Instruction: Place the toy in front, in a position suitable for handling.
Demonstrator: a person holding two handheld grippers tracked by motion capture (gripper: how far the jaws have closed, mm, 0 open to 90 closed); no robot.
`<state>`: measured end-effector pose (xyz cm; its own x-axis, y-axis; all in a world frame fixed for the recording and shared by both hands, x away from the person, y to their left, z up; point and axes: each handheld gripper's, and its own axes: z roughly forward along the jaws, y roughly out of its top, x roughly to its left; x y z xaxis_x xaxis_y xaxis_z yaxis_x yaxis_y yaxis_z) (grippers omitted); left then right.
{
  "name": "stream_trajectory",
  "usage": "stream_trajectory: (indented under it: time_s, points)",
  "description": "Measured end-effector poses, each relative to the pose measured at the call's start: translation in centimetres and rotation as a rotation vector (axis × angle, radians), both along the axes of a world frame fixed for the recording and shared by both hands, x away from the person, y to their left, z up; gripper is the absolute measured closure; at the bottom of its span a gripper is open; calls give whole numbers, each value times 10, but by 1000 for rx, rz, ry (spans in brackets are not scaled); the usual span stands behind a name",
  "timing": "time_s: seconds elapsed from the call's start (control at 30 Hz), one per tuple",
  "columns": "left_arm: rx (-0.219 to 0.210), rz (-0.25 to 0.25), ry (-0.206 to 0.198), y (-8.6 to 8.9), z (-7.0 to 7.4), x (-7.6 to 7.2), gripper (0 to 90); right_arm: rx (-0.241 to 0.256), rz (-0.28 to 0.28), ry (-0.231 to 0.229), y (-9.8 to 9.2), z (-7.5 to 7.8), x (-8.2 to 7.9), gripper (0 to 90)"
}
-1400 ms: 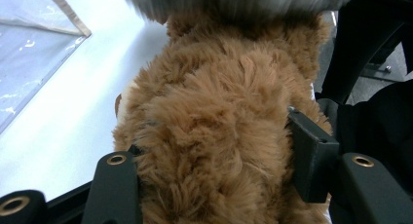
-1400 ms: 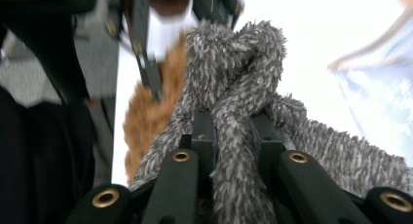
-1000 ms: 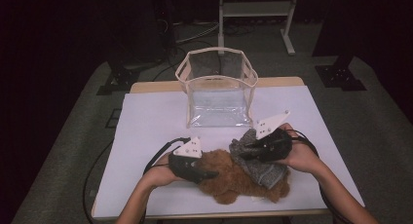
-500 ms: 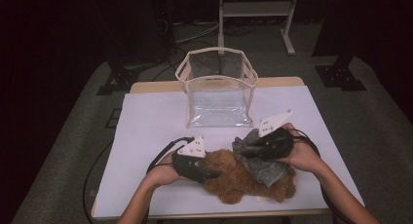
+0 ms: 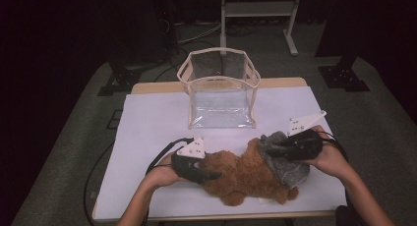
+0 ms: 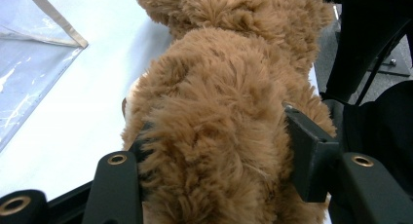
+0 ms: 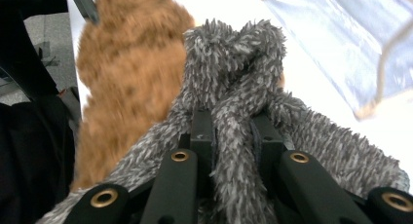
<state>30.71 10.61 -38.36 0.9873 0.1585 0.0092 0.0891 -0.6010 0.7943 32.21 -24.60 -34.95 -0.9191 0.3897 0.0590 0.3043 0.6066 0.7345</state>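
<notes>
while i watch, left gripper [image 5: 209,175] clamps the brown plush toy [image 5: 246,174] lying at the table's [image 5: 147,132] near edge; right gripper [image 5: 273,146] pinches its grey fuzzy garment [image 5: 287,169] narrowly. no readable writing.

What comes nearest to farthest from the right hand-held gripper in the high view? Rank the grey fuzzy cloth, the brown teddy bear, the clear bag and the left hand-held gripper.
1. Grey fuzzy cloth: pinched in the right hand-held gripper itself.
2. Brown teddy bear: just left, under the cloth.
3. Clear bag behind and left hand-held gripper at the bear's far end: too close to call.
</notes>
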Motion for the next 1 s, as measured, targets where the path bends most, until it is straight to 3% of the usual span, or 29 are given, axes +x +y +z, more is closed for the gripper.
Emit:
stream_trajectory:
  time_s: [0.3,0.4,0.43,0.47,0.57,0.7,0.8,1.0]
  points:
    - [8,4,-1,0,1,0,423,56,-49,20,-27,-10,-6,753]
    - [8,7,6,-1,1,1,423,64,-38,3,-23,-9,-12,751]
    - [9,2,7,0,0,1,424,76,-1,-10,-15,-6,-17,751]
    - [9,2,7,0,0,1,426,76,-1,-10,-15,-6,-17,751]
    - [18,-1,3,2,1,0,424,51,31,-26,-3,-4,-21,748]
    - [9,9,8,4,1,1,425,61,6,-12,-12,-6,-15,745]
    - [6,9,11,4,2,2,418,97,-23,16,-24,-14,-10,750]
    - [26,-6,-8,-1,9,2,332,87,1,20,-9,-22,-15,762]
